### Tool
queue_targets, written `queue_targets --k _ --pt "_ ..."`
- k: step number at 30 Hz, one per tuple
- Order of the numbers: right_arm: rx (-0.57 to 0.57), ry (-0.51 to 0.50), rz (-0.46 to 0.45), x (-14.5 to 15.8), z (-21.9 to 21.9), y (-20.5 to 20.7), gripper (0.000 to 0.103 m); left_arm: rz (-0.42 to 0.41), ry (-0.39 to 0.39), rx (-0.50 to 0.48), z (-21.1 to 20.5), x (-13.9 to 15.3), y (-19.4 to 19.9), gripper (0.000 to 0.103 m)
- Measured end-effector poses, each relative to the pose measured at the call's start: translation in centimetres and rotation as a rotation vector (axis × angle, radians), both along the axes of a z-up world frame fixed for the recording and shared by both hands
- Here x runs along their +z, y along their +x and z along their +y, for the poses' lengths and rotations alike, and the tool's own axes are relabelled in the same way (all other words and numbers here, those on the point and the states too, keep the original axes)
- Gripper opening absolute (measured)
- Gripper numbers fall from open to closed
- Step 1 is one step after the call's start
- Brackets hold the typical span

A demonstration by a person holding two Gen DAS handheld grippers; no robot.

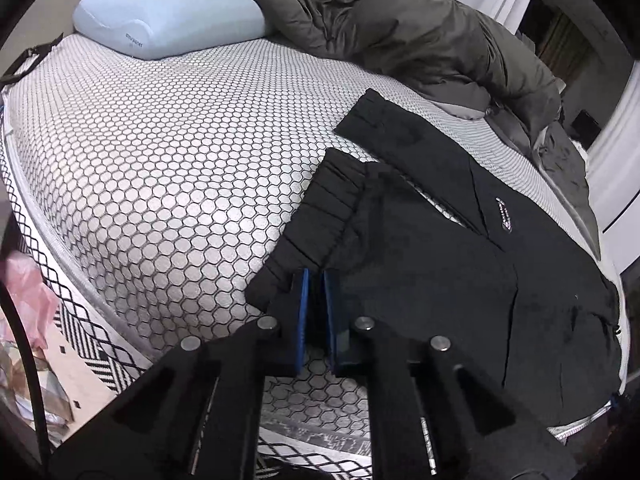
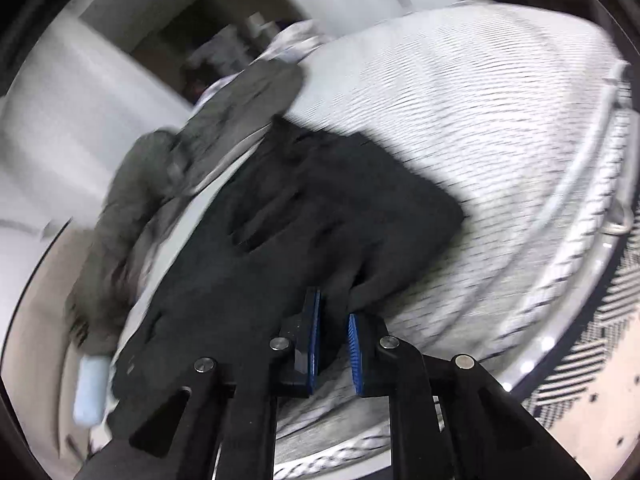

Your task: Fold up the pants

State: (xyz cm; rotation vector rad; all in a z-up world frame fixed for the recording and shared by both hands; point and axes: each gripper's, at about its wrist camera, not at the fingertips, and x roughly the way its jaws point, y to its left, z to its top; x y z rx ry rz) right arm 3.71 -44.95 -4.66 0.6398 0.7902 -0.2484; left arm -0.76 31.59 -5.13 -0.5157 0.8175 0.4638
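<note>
Currently, with black pants [image 1: 440, 264] lying near the mattress [image 1: 168, 184] right edge: left gripper [image 1: 316, 280] pinches the waistband narrowly; right gripper [image 2: 334, 312] clamps a hem corner. Lift evenly, keeping edges aligned.

black pants [image 1: 432, 248] lie on my bed's honeycomb-patterned mattress [image 1: 160, 160], near its edge, one half lapped over the other, gathered elastic waistband turned toward the middle, small pale logo showing.
</note>
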Motion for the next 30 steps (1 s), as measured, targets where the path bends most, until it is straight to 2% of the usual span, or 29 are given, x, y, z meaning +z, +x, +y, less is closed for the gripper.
queue_targets --k 2,4,6,7,8,9,10,11,13,18,21,24,28,30 --pt "-0.007 0.065 -0.032 0.0 -0.8 -0.5 0.015 0.022 0.053 -0.001 -0.8 0.7 -0.1 0.008" --pt "0.042 0.117 -0.054 -0.1 -0.3 -0.4 0.036 0.021 0.066 -0.014 -2.0 1.7 -0.6 0.009" --pt "0.091 0.128 -0.065 -0.1 0.9 -0.4 0.043 -0.004 0.053 -0.036 -3.4 2.6 -1.1 0.016" --pt "0.114 0.124 -0.072 0.0 1.7 -0.6 0.045 -0.027 0.051 -0.043 -4.4 3.1 -1.4 0.031" --pt "0.134 0.094 -0.082 0.3 2.9 -0.8 0.049 -0.049 0.052 -0.056 -5.3 3.5 -1.7 0.051" --pt "0.146 0.043 -0.089 0.8 4.1 -0.9 0.055 -0.083 0.059 -0.076 -6.6 4.1 -1.9 0.061" --pt "0.160 -0.011 -0.096 1.4 5.2 -1.0 0.057 -0.113 0.067 -0.095 -7.8 4.5 -2.0 0.073" --pt "0.189 -0.047 -0.110 1.9 6.4 -1.0 0.058 -0.139 0.076 -0.117 -9.2 4.9 -2.1 0.075" --pt "0.249 -0.046 -0.115 2.0 8.0 -0.9 0.067 -0.157 0.065 -0.194 -12.2 5.1 -1.5 0.075" --pt "0.335 0.111 -0.049 -1.2 10.8 -0.1 0.067 -0.110 -0.141 -0.390 -19.0 2.0 1.2 0.075" --pt "0.405 0.135 -0.032 -2.1 13.0 0.2 0.067 -0.054 -0.218 -0.478 -22.1 0.3 2.3 0.064" --pt "0.463 0.130 0.004 -3.1 15.6 1.0 0.067 -0.043 -0.284 -0.578 -24.9 0.0 2.3 0.063" --pt "0.481 0.171 0.038 -4.7 17.5 2.0 0.067 -0.007 -0.270 -0.597 -26.6 -0.5 3.1 0.063" --pt "0.473 0.214 0.028 -5.1 17.7 2.2 0.067 0.011 -0.339 -0.601 -27.0 -1.2 3.3 0.063"
